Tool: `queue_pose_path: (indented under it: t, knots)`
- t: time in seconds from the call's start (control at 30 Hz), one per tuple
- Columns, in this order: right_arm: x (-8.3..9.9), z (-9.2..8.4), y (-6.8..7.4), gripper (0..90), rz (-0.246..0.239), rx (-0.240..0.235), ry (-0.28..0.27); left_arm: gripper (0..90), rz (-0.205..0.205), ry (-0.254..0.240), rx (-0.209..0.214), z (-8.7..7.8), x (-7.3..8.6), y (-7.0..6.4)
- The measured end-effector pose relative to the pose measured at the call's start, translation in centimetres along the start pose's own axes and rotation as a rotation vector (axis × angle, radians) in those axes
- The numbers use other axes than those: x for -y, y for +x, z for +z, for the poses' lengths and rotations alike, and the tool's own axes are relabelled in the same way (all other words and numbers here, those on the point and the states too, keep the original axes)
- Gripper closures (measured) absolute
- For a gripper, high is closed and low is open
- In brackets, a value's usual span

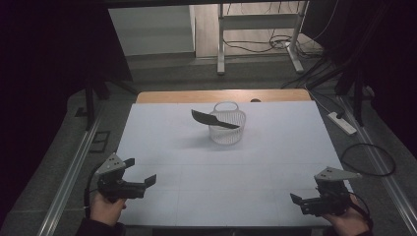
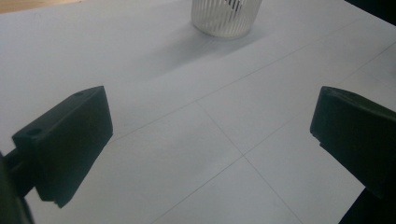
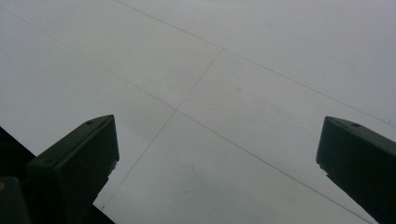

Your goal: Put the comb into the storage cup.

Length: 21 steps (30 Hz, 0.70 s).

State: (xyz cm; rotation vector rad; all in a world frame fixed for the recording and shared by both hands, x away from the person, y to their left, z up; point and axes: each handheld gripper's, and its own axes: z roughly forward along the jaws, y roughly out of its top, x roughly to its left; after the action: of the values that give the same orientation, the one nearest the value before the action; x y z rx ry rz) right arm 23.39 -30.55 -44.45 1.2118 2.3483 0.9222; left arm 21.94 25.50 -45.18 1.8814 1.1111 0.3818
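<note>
Here, item one: the left gripper [image 1: 140, 170], held in the person's left hand [image 1: 105, 209] at the near left corner of the white table [image 1: 255, 162]; its fingers [image 2: 65, 144] stand spread wide apart with nothing between them, only bare tabletop below. Item two: the right gripper [image 1: 301, 199], held in the person's right hand [image 1: 346, 221] at the near right corner; its fingers [image 3: 77, 163] are likewise spread wide, nothing gripped, pale seamed surface lying beneath and beyond them. Item three: a white slatted basket [image 1: 227, 124] with a loop handle, upright, well ahead of both sets of fingers, nearer the far edge of the table and roughly midway between the two grippers; seen from the left gripper it sits far beyond the fingertips, up and slightly right of the gap [image 2: 226, 18]. Item four: a dark flat utensil [image 1: 214, 119], blade-like, lying tilted across the basket's rim, one end jutting out leftward past it; well apart from either gripper. Item five: a white power strip [image 1: 342, 123] on the floor, off past the right gripper's side.
</note>
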Motion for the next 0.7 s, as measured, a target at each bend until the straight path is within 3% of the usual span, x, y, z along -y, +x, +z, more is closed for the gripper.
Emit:
queue_pose_path:
  t: [0.7]
  knots:
    - [0.0, 0.0, 0.0, 0.0, 0.002, 0.004, 0.003, 0.0, -0.031, -0.003, -0.028, -1.8, 1.6, 0.5]
